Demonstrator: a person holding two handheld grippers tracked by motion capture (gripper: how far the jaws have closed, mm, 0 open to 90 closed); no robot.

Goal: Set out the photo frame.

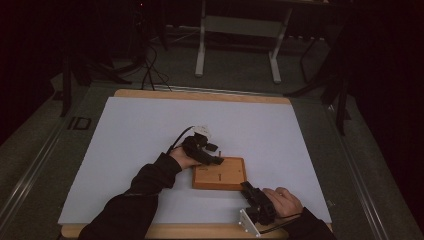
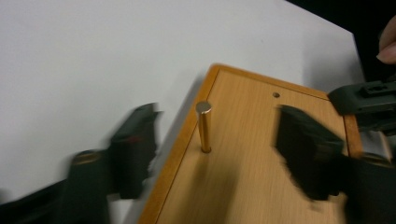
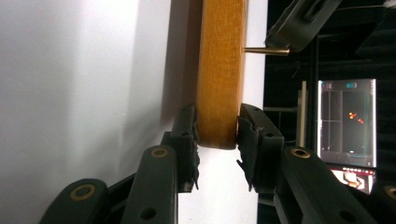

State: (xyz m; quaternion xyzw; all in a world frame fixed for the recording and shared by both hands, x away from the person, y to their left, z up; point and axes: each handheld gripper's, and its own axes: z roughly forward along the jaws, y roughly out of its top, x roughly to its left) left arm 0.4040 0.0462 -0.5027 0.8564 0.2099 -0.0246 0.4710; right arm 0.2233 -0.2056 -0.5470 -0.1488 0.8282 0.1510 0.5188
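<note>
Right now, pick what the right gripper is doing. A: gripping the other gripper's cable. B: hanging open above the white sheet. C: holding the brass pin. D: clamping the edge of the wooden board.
D: in the right gripper view, the right gripper has its jaws pressed against both faces of the wooden board at its edge.

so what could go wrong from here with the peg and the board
1. The left claw is open around the brass peg, and its view is blurred by motion. Closing off-centre could tilt the peg or jam it in its hole.

2. The right claw clamps just one end of the wooden board. A sideways pull on the peg might twist the board in that hold or slide it across the white table.
</note>
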